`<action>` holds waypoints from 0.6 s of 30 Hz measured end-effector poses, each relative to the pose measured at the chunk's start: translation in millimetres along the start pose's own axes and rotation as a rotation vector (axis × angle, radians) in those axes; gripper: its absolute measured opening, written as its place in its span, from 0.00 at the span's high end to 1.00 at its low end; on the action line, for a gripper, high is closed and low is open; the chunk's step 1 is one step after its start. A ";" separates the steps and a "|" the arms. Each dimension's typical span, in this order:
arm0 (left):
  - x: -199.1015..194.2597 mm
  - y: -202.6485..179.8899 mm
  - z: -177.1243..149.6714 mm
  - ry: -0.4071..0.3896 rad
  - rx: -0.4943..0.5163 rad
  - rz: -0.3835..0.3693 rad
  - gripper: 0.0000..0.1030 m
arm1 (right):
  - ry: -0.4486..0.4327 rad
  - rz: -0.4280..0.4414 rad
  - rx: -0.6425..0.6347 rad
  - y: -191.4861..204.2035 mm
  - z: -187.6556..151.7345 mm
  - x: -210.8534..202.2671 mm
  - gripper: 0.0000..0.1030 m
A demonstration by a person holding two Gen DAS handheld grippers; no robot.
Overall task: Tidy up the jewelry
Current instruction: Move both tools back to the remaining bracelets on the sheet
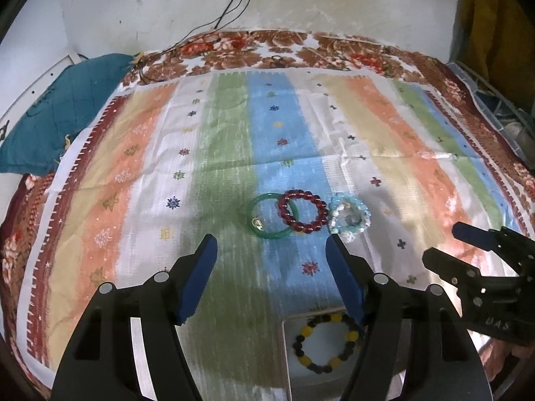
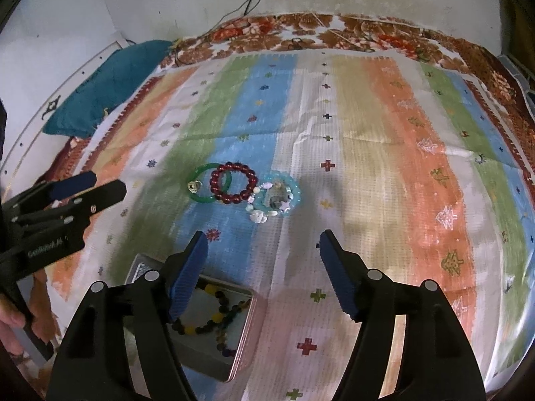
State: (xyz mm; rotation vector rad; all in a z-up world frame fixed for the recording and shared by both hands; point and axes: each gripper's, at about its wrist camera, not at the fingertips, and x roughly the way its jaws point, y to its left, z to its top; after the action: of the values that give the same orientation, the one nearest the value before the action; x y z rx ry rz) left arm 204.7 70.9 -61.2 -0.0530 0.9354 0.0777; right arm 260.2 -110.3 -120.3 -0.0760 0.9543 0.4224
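A green bangle (image 1: 267, 219) (image 2: 204, 184), a dark red bead bracelet (image 1: 302, 213) (image 2: 234, 183) overlapping it, and a light blue bead bracelet (image 1: 349, 215) (image 2: 277, 198) lie together on the striped cloth. A yellow and black bead bracelet (image 1: 326, 342) (image 2: 209, 314) lies in a metal tin (image 1: 287, 361) (image 2: 245, 341) near the front edge. My left gripper (image 1: 271, 247) is open and empty, just short of the bangle. My right gripper (image 2: 262, 244) is open and empty, just short of the blue bracelet.
A striped cloth (image 1: 234, 133) (image 2: 367, 133) covers a floral spread. A teal cushion (image 1: 57, 117) (image 2: 107, 87) lies at the far left. Cables (image 1: 234, 6) hang on the back wall. The right gripper's body (image 1: 485, 280) shows at the right of the left wrist view.
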 end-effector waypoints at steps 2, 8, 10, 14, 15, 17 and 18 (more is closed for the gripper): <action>6.8 -0.4 1.6 0.012 0.005 0.004 0.35 | 0.009 -0.011 -0.001 -0.4 1.7 5.3 0.32; 23.9 1.3 6.7 0.048 -0.016 -0.005 0.34 | 0.038 -0.016 0.008 -4.2 6.6 19.1 0.32; 26.9 1.1 8.7 0.051 -0.021 -0.009 0.32 | 0.042 -0.015 0.010 -4.5 8.1 22.5 0.32; 36.8 1.9 13.5 0.066 -0.038 -0.019 0.31 | 0.052 -0.014 0.006 -3.4 11.7 31.1 0.32; 41.0 1.7 14.2 0.075 -0.042 -0.024 0.31 | 0.058 -0.013 0.006 -3.4 12.5 33.6 0.32; 47.5 1.3 15.7 0.088 -0.042 -0.027 0.31 | 0.065 -0.012 0.008 -3.6 13.5 37.5 0.32; 50.7 1.0 15.9 0.094 -0.042 -0.028 0.31 | 0.071 -0.012 0.010 -4.1 14.2 40.4 0.32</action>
State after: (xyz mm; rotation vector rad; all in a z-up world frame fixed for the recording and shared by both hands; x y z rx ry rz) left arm 247.4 75.3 -92.7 -0.1093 1.0270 0.0691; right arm 293.1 -97.8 -144.9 -0.0880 1.0248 0.4054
